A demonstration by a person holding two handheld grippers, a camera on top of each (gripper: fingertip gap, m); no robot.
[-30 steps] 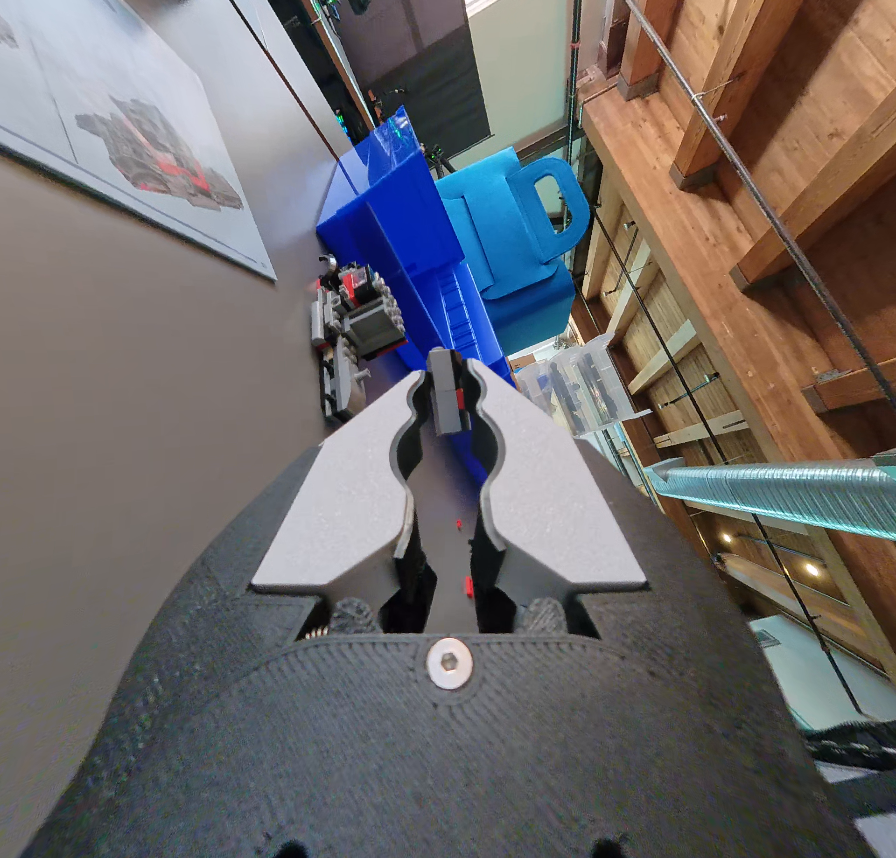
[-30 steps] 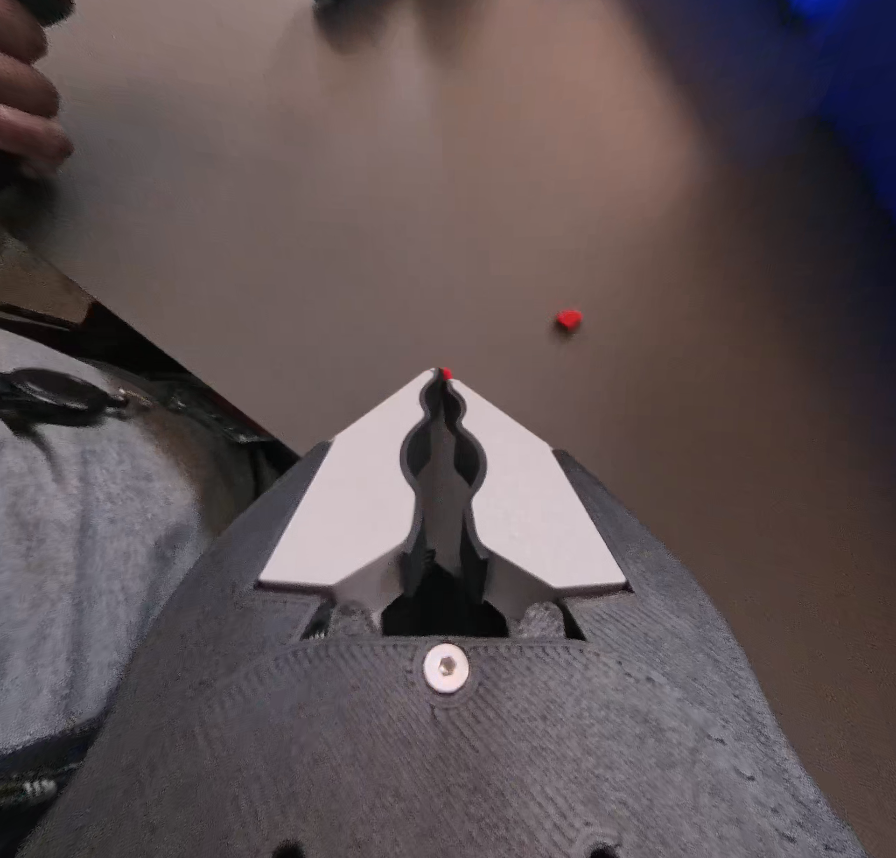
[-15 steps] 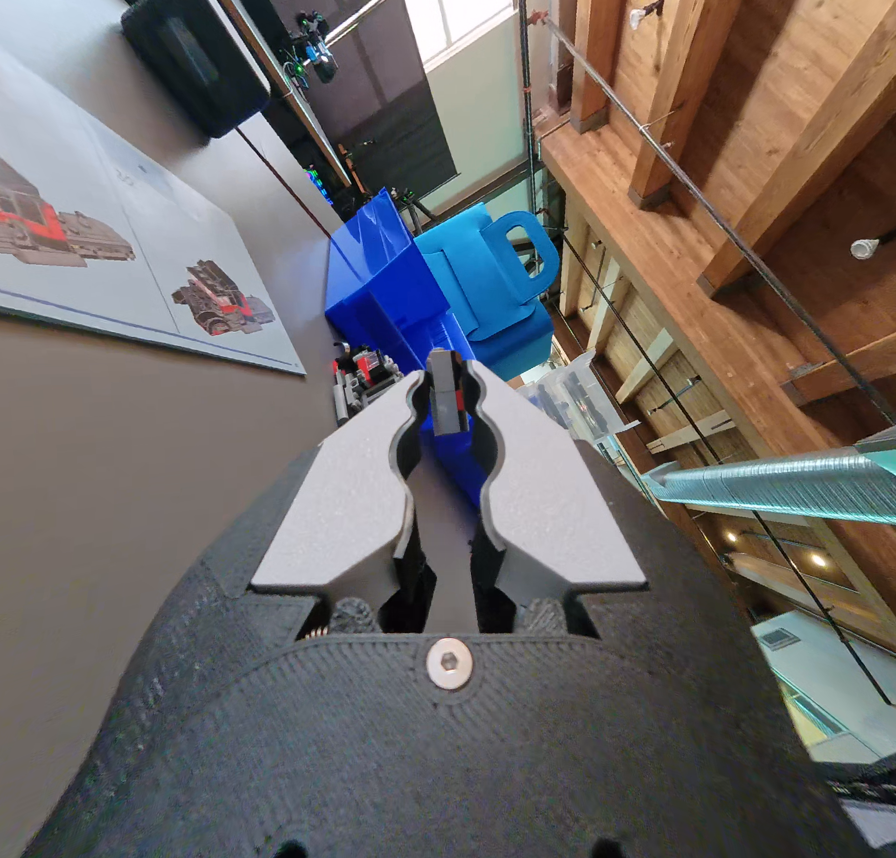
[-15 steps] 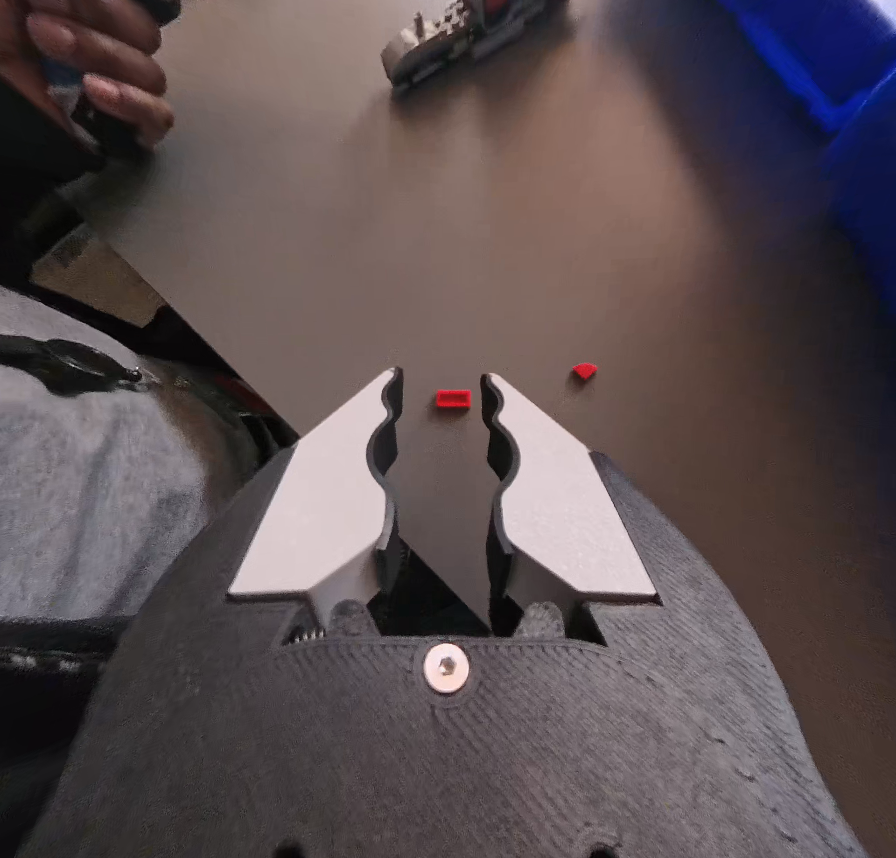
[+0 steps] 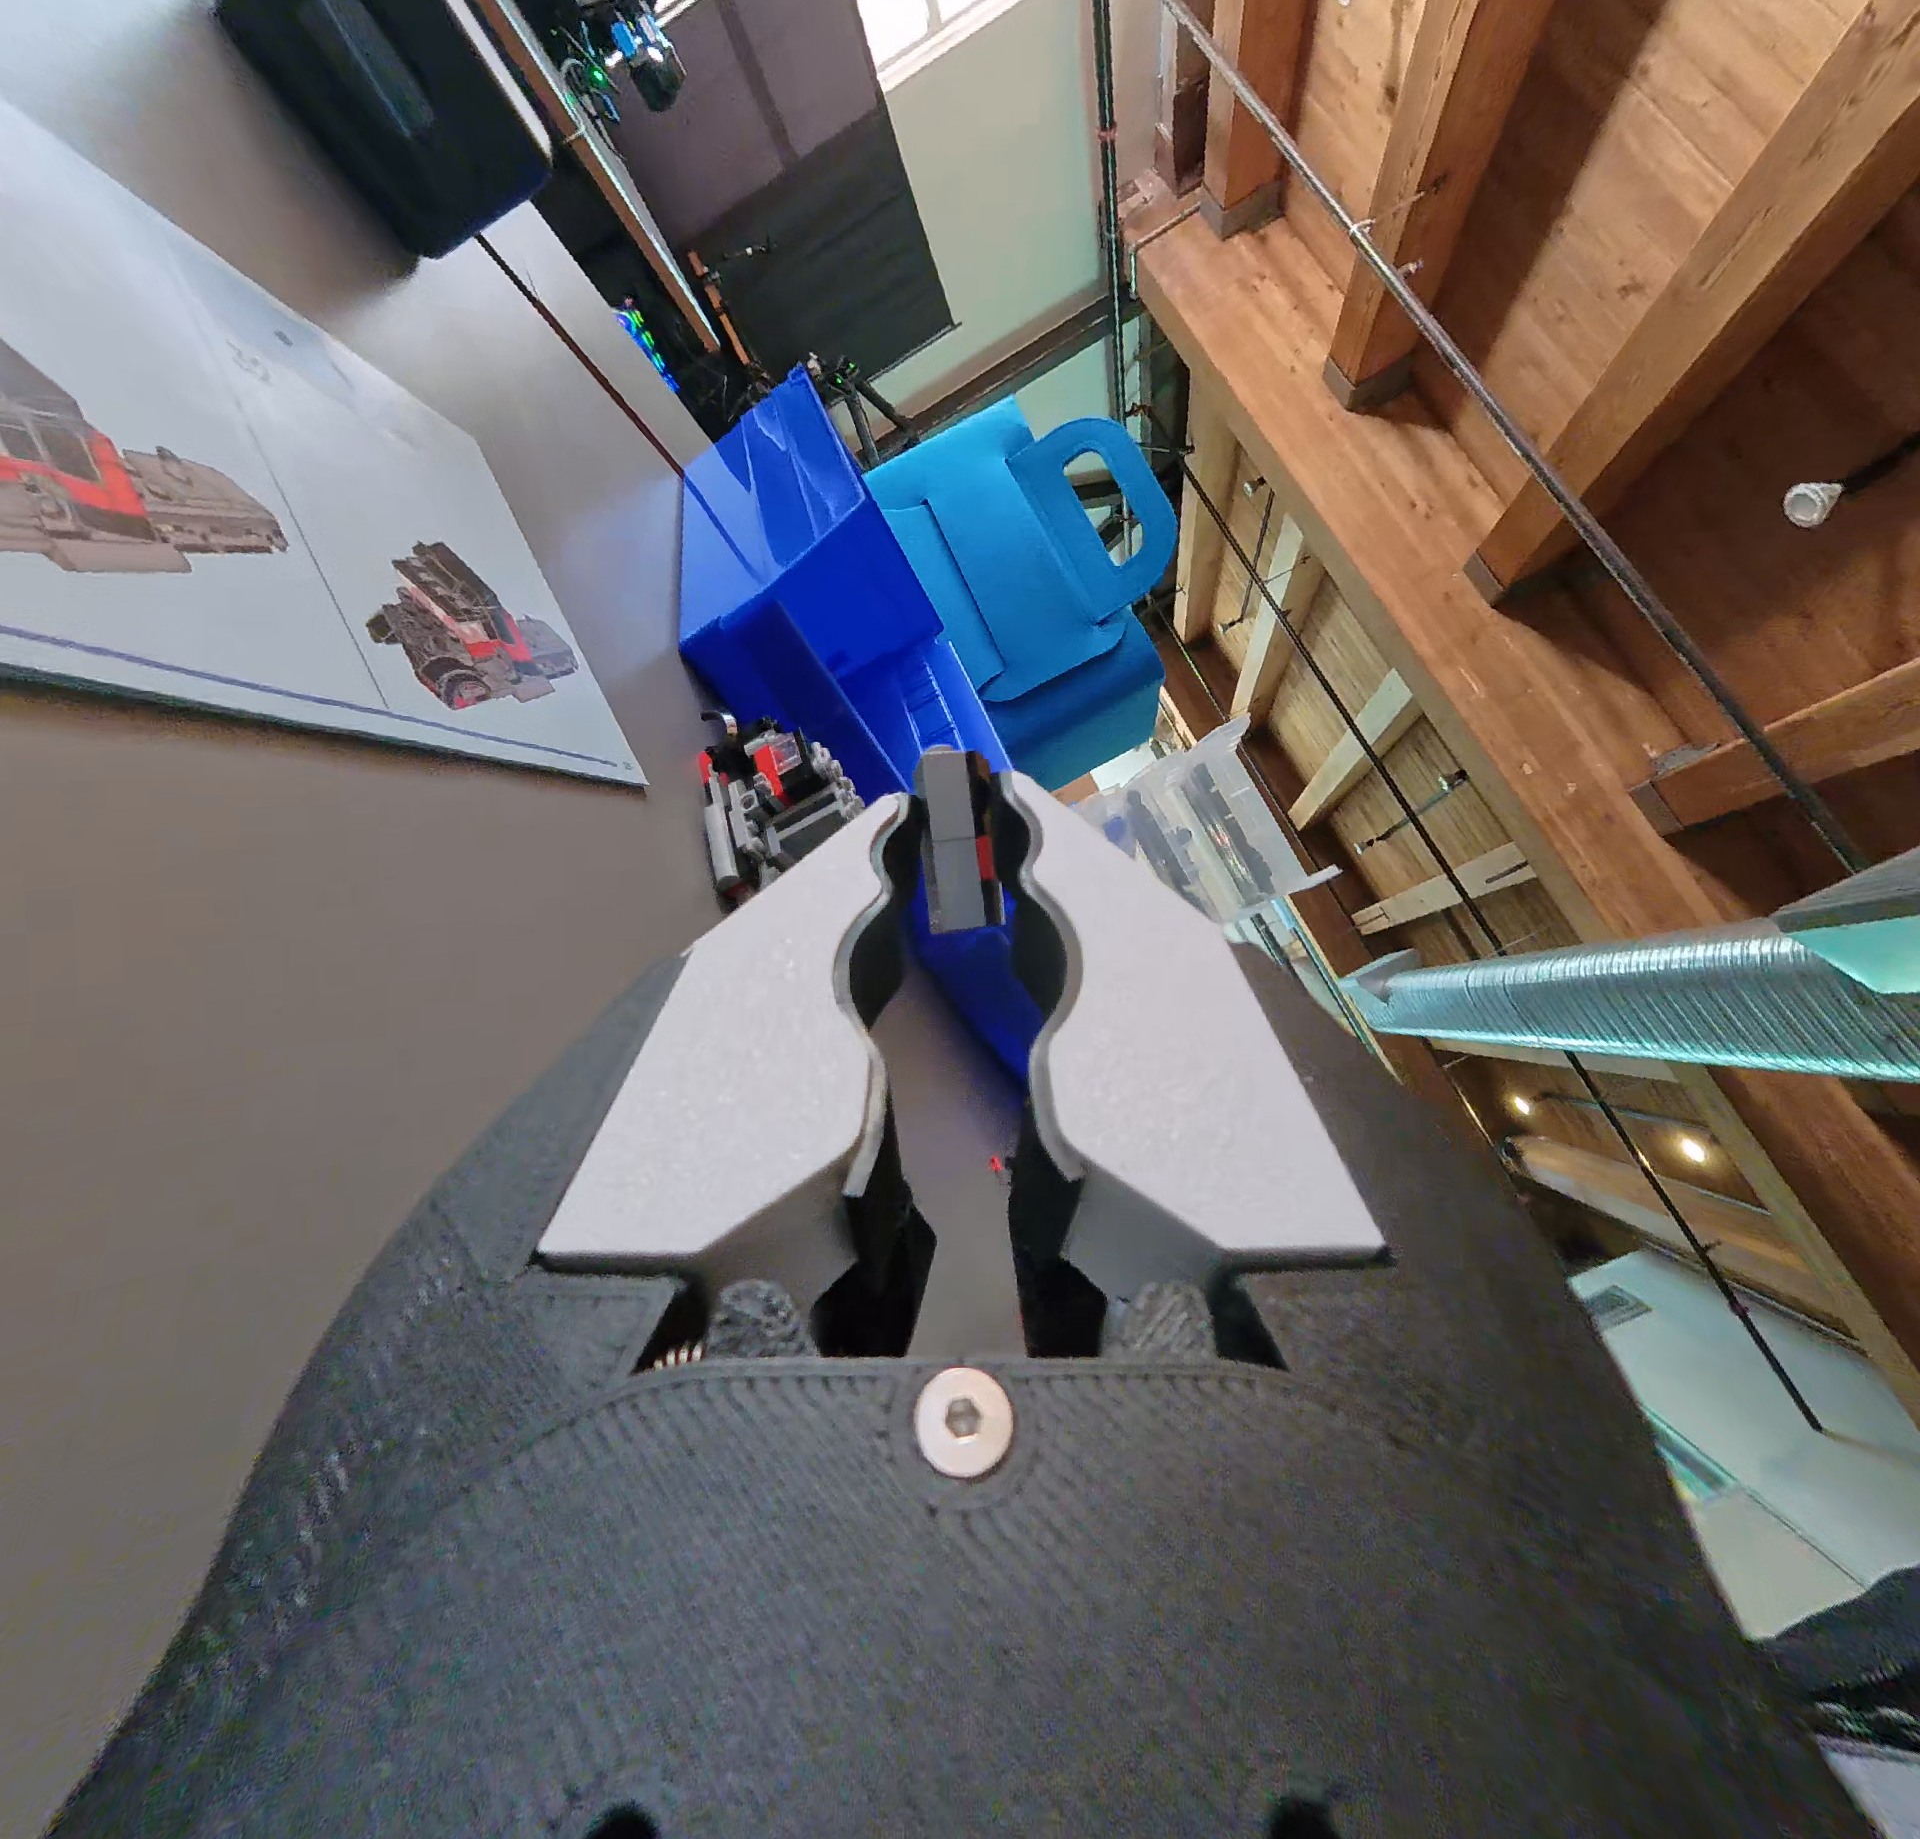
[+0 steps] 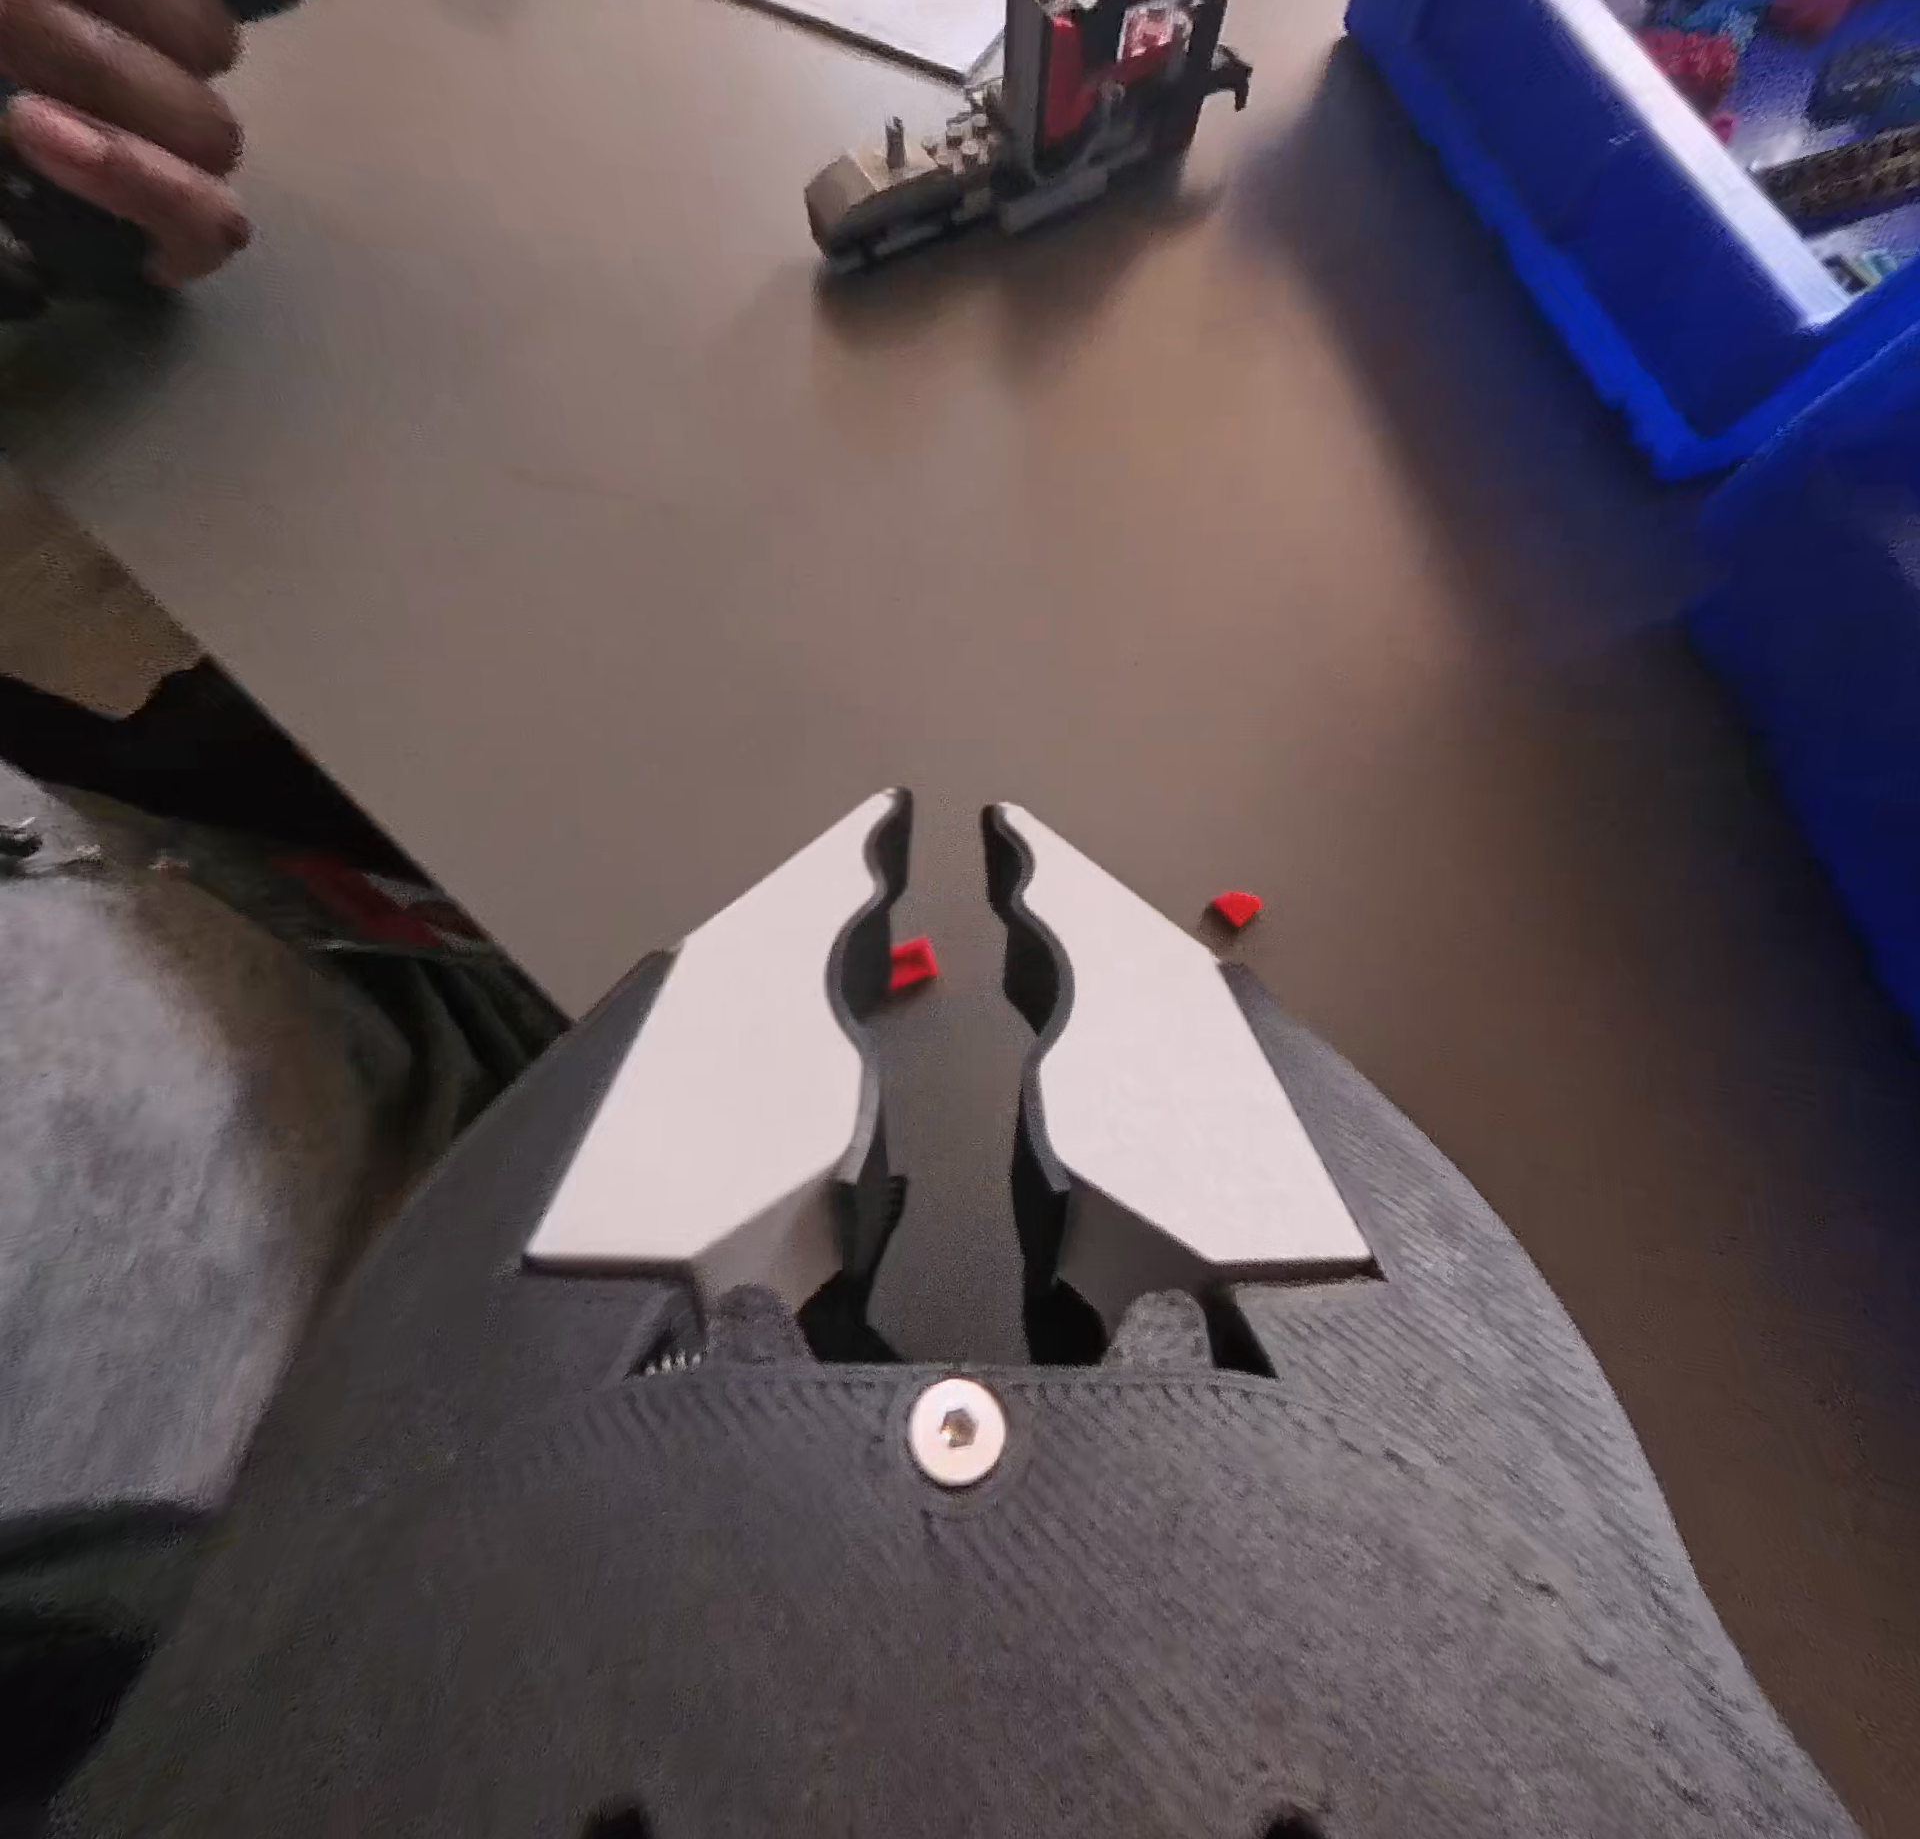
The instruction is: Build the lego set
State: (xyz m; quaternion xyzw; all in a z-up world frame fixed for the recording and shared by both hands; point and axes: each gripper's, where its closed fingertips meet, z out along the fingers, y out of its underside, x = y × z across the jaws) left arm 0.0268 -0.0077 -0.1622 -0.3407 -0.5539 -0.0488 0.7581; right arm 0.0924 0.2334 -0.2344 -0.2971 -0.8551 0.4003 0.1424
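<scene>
My left gripper is shut on a small grey lego piece with a bit of red, held up off the table and rolled sideways. The grey, black and red lego model stands on the brown table beyond it; it also shows in the right wrist view. My right gripper is open and empty, low over the table. A small red flat piece lies on the table between its fingers, near the left one. A second small red rounded piece lies just right of the right finger.
Blue parts bins with loose bricks stand at the right; they also show in the left wrist view. The instruction sheet lies behind the model. A person's hand is at the far left. The table's near edge runs at the left. About 25 cm separates my left fingertips from my right.
My right gripper opened and let the red flat piece drop onto the table, then moved forward over it. My left gripper drew back from the model, still holding the grey piece.
</scene>
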